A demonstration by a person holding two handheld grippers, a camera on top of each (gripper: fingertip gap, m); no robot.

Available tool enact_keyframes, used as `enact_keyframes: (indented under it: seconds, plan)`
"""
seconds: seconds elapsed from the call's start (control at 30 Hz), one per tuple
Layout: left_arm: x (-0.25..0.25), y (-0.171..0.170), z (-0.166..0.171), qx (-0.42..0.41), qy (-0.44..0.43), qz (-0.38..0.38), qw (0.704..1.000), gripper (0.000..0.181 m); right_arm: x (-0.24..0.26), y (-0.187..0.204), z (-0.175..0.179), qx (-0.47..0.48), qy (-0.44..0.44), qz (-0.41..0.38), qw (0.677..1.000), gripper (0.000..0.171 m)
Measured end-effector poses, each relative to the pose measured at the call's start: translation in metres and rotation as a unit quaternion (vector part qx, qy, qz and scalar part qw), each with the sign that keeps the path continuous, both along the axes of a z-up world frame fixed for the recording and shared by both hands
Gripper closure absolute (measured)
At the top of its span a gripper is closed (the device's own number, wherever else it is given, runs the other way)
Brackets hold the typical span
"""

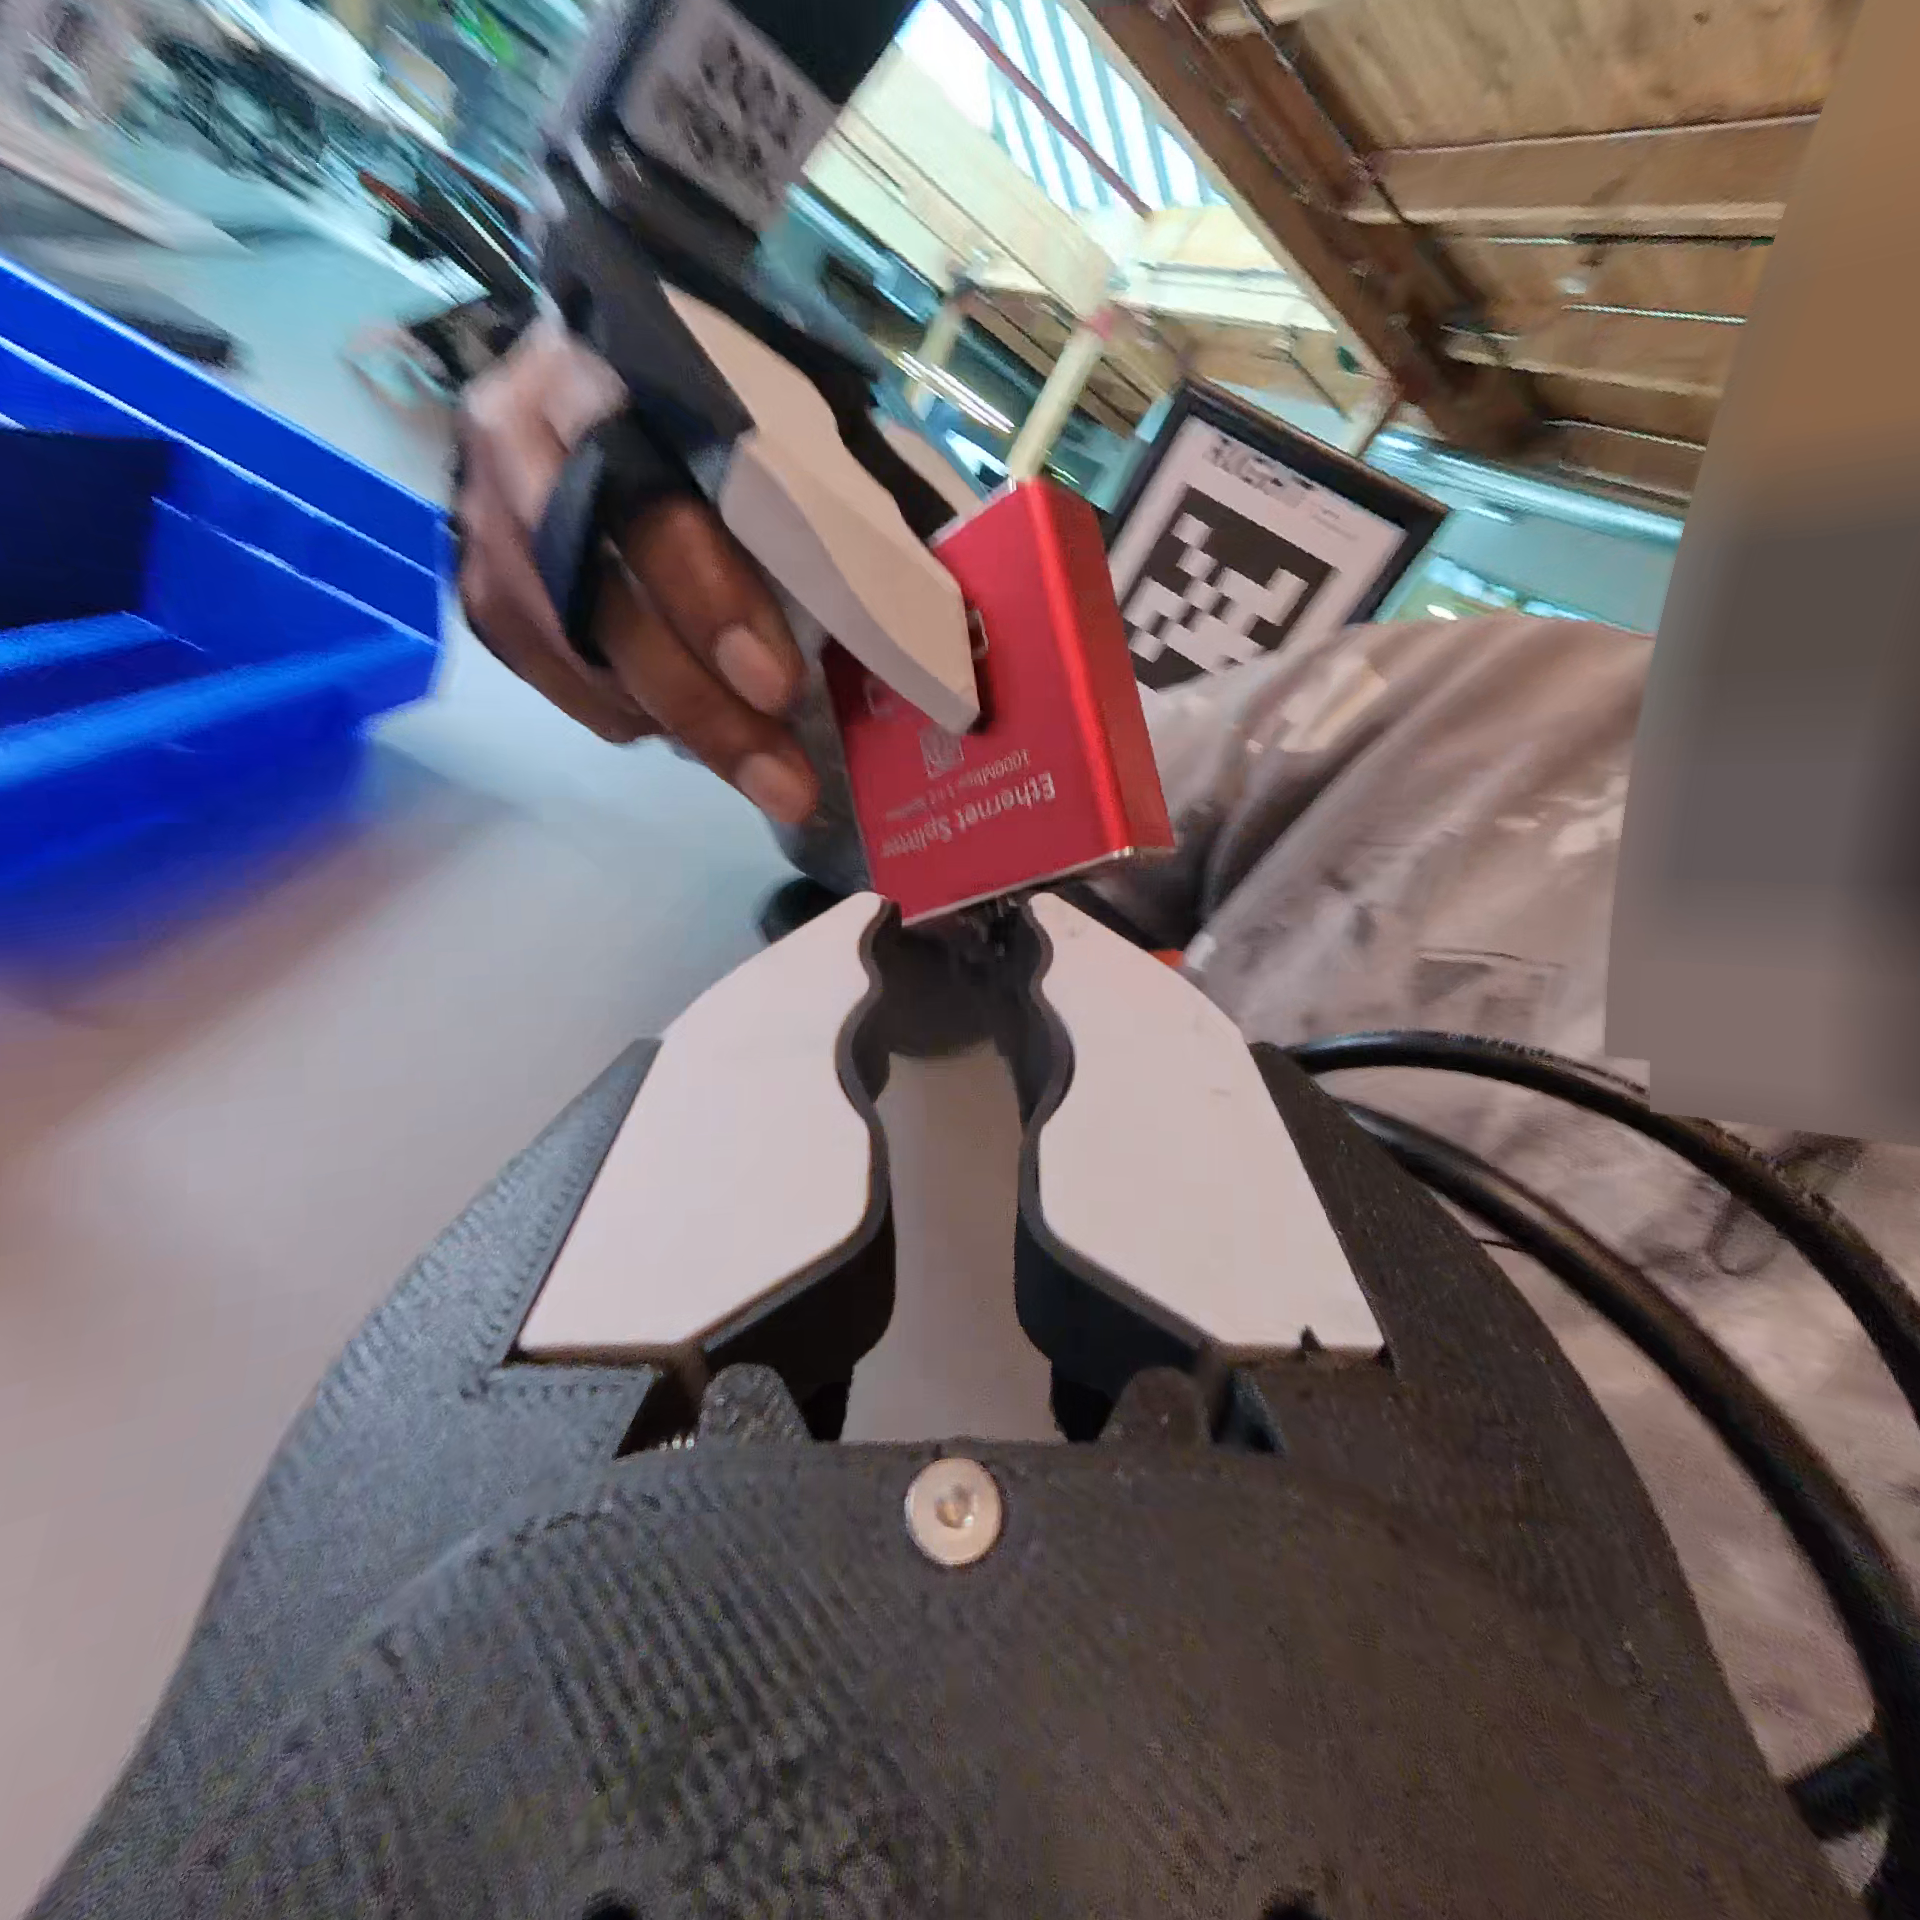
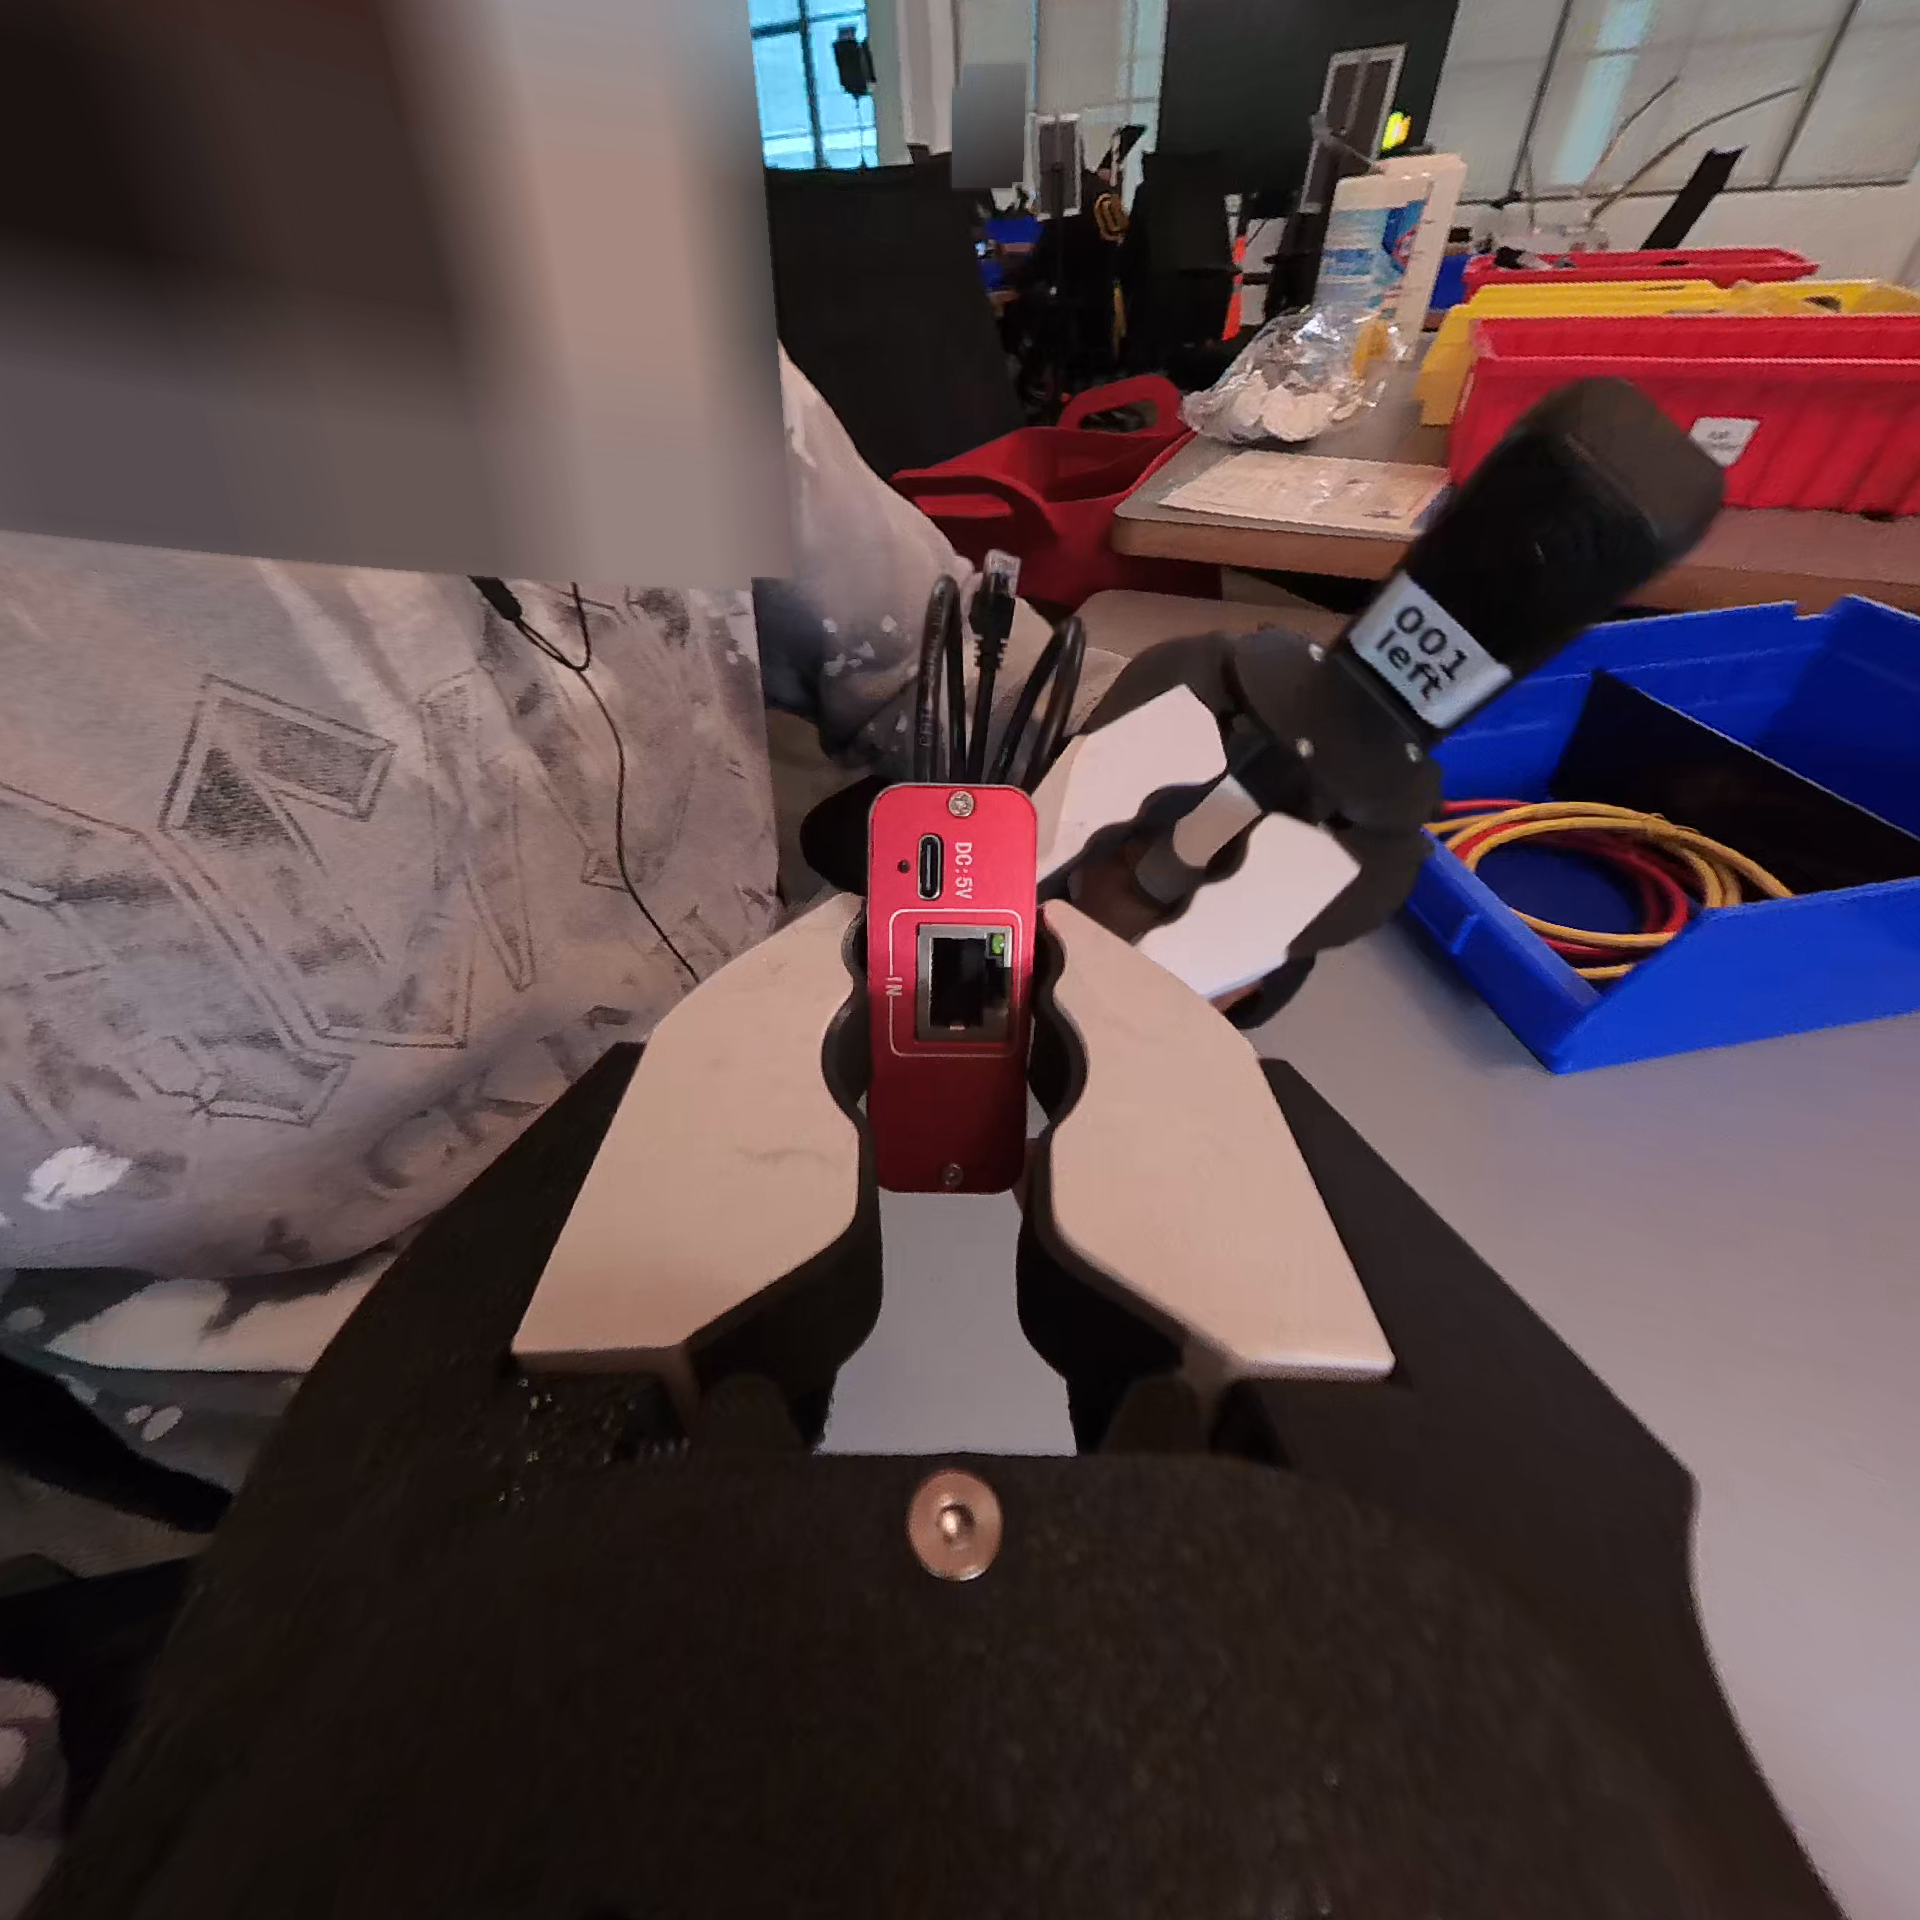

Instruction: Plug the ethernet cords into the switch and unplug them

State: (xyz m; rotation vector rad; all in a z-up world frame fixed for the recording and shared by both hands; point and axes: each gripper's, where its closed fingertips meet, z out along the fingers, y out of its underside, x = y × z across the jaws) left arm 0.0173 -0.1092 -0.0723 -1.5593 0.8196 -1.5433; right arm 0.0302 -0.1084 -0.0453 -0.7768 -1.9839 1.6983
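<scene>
My right gripper (image 2: 951, 914) is shut on the red ethernet switch (image 2: 951, 1091) and holds it upright above the table, with one empty port facing the camera. In the left wrist view the switch (image 1: 997, 748) hangs tilted, with a right finger (image 1: 862, 582) across it. My left gripper (image 1: 966, 920) is shut on a black ethernet plug (image 1: 956, 982) at the switch's lower end. Black cords (image 2: 935, 675) rise behind the switch, one with a free clear plug (image 2: 1003, 577). A black cord (image 1: 1662, 1195) trails to the right.
A blue bin (image 2: 1766, 966) at the right holds coiled red and yellow cords (image 2: 1600, 883); it also shows in the left wrist view (image 1: 208, 644). Red bins (image 2: 1714, 416) and a yellow bin stand on a farther table. A person in a grey patterned garment (image 2: 312, 883) sits close behind.
</scene>
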Motion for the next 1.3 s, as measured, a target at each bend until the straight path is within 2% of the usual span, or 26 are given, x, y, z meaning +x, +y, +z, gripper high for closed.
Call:
enact_keyframes:
  seconds: [0.1,0.23,0.33,0.43,0.53,0.67,0.87,1.0,1.17,1.23,1.3]
  plan:
    - [-0.017,0.019,0.008,0.053,0.015,0.079,0.995,0.158,-0.003,0.007,0.007,-0.027,0.022,-0.014,0.999,0.145]
    - [-0.052,0.049,0.023,0.117,0.03,0.204,0.971,0.159,-0.001,0.011,0.026,-0.061,0.07,-0.018,0.995,0.145]
    - [-0.076,0.062,0.042,0.129,0.025,0.246,0.96,0.159,0.003,0.007,0.04,-0.079,0.102,-0.008,0.992,0.145]
    - [-0.073,0.064,0.051,0.153,0.059,0.241,0.957,0.159,0.009,0.001,0.051,-0.096,0.126,0.012,0.987,0.145]
    - [-0.05,0.063,0.055,0.192,0.094,0.22,0.952,0.158,0.01,-0.003,0.06,-0.108,0.149,0.015,0.983,0.145]
    - [-0.019,0.05,0.079,0.238,0.081,0.181,0.951,0.157,0.011,0.007,0.07,-0.097,0.176,-0.027,0.979,0.145]
    - [-0.004,0.035,0.115,0.282,0.085,0.161,0.942,0.149,0.021,0.03,0.086,-0.067,0.214,-0.097,0.97,0.145]
    - [0.009,0.04,0.11,0.314,0.171,0.177,0.917,0.141,0.021,0.04,0.096,-0.044,0.238,-0.147,0.959,0.145]
    - [0.013,0.045,0.108,0.382,0.236,0.213,0.868,0.15,0.019,0.047,0.105,-0.038,0.258,-0.196,0.945,0.144]
    - [0.013,0.043,0.105,0.378,0.231,0.205,0.873,0.154,0.017,0.048,0.106,-0.051,0.265,-0.199,0.942,0.144]
    - [0.015,0.037,0.104,0.351,0.196,0.174,0.899,0.145,0.01,0.047,0.102,-0.049,0.263,-0.203,0.942,0.144]
